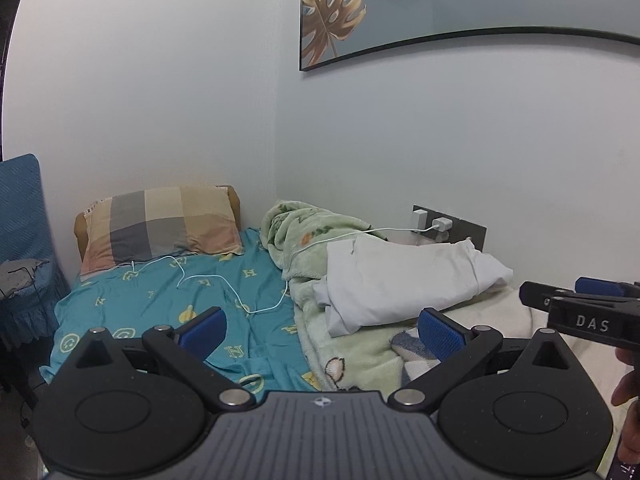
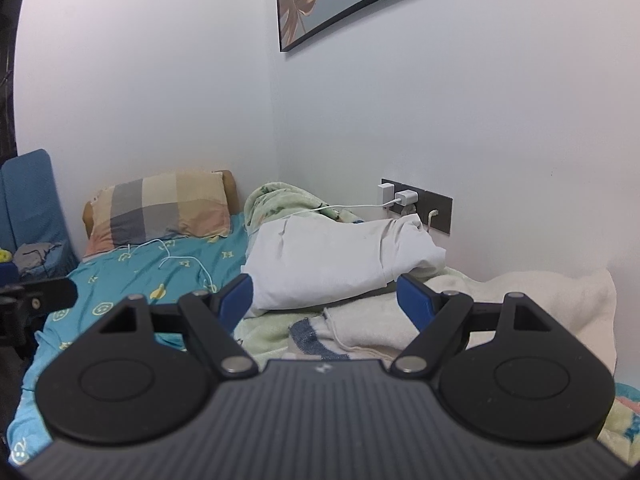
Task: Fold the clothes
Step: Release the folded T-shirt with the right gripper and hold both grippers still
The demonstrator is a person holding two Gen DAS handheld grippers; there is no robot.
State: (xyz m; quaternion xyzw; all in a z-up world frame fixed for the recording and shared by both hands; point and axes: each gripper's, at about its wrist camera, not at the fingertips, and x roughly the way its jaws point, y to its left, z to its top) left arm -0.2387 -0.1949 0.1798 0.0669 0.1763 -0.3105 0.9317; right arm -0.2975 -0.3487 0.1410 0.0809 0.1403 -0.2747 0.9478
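A white garment [image 1: 400, 276] lies bunched on the bed against the wall; it also shows in the right wrist view [image 2: 336, 260]. A cream towel with a blue stripe [image 2: 360, 324] lies in front of it, its striped end showing in the left wrist view [image 1: 408, 344]. My left gripper [image 1: 320, 330] is open and empty above the bed, short of the clothes. My right gripper [image 2: 326, 298] is open and empty, hovering just before the white garment and above the towel. The right gripper also shows at the right edge of the left wrist view [image 1: 584, 304].
A green fleece blanket [image 1: 308, 232] is heaped by the wall corner. A checked pillow [image 1: 160, 224] lies at the head of the teal sheet [image 1: 180, 292]. A white charging cable [image 1: 240, 300] runs from wall plugs [image 1: 436, 226] across the bed. A blue chair [image 1: 20, 240] stands left.
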